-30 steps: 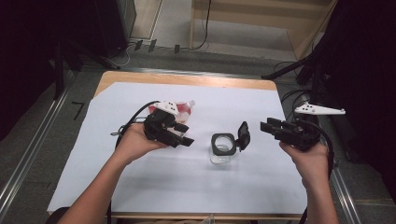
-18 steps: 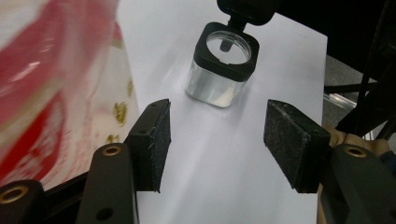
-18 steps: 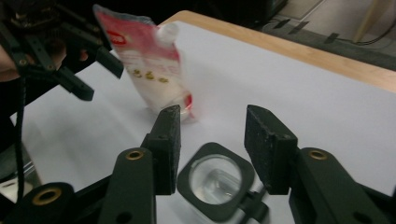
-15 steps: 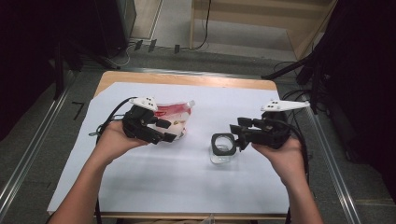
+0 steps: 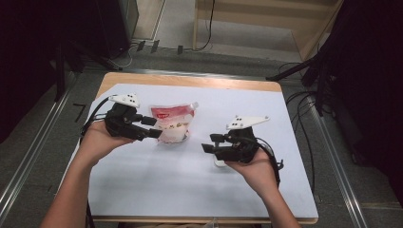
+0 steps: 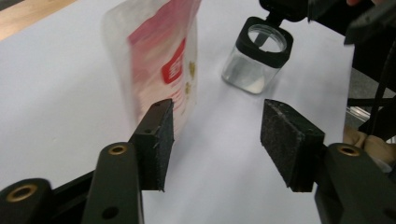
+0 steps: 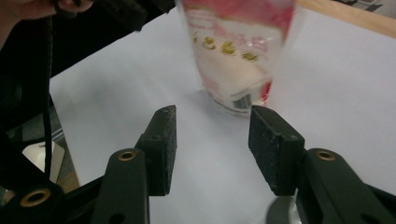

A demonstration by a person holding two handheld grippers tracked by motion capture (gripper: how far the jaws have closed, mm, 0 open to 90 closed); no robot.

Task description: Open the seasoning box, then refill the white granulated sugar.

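A red-and-white stand-up pouch [image 5: 172, 122] with a small spout at its top corner stands upright on the white sheet [image 5: 142, 190] that covers the bench [image 5: 190, 80], a little left of the sheet's middle. Its upper part is printed red with a label, its lower part is pale with a row of small yellow marks, and in the right gripper view a barcode shows near its base [image 7: 238, 56].

The left gripper [image 5: 151, 127] hangs just beside the pouch, on its left in the high view, pointing toward it. In the left gripper view the pouch [image 6: 154, 65] stands just beyond the left pad [image 6: 156, 140], outside the gap, and whether that pad touches it cannot be told. The jaws stand apart with only bare sheet between them, and they have just been closing a little.

The right gripper [image 5: 212, 143] is held to the right of the pouch, apart from it and aimed at it. In its own view the jaws are apart with nothing between them, the pouch standing beyond the tips, and they have just been opening.

A small clear square jar [image 6: 256, 58] with a black collar and a hinged black lid flipped open stands on the sheet near the pouch, under the right gripper; in the high view only a pale bit of it [image 5: 220, 163] peeks out below that gripper.
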